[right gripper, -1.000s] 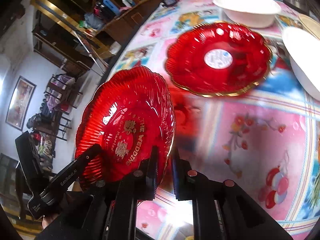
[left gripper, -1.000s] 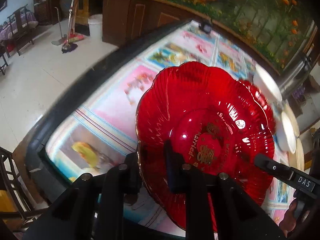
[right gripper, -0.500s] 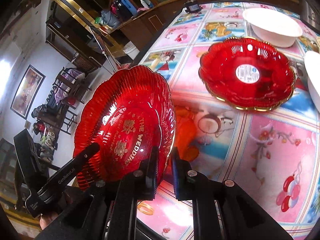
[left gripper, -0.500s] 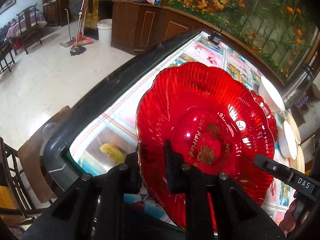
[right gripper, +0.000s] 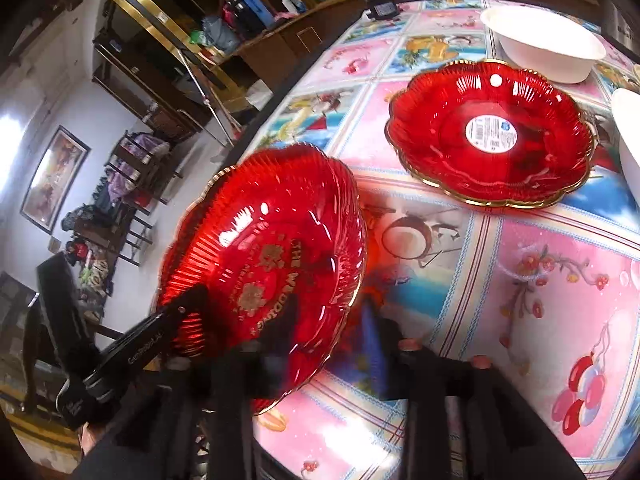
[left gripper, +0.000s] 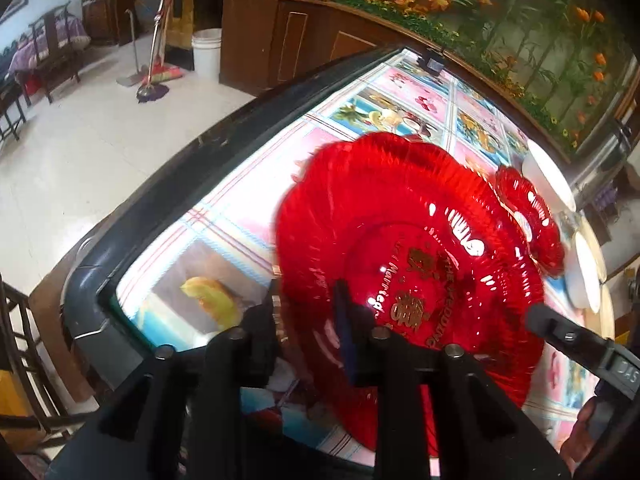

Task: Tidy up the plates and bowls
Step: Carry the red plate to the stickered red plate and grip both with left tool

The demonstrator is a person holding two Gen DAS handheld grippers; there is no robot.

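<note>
Red scalloped plate [right gripper: 260,264] hangs tilted over the table's [left gripper: 168,184] near edge, its rim between both sets of jaws. I judge it could drop and slide off the tablecloth, because my left gripper [left gripper: 308,320] and right gripper [right gripper: 332,332] have just been opening and neither visibly pinches it now.

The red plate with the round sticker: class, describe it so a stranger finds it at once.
On the picture-tiled table, look just before the white bowl. The red plate lies flat there; only it bears a white sticker, while the tilted plate has gold lettering.
</note>
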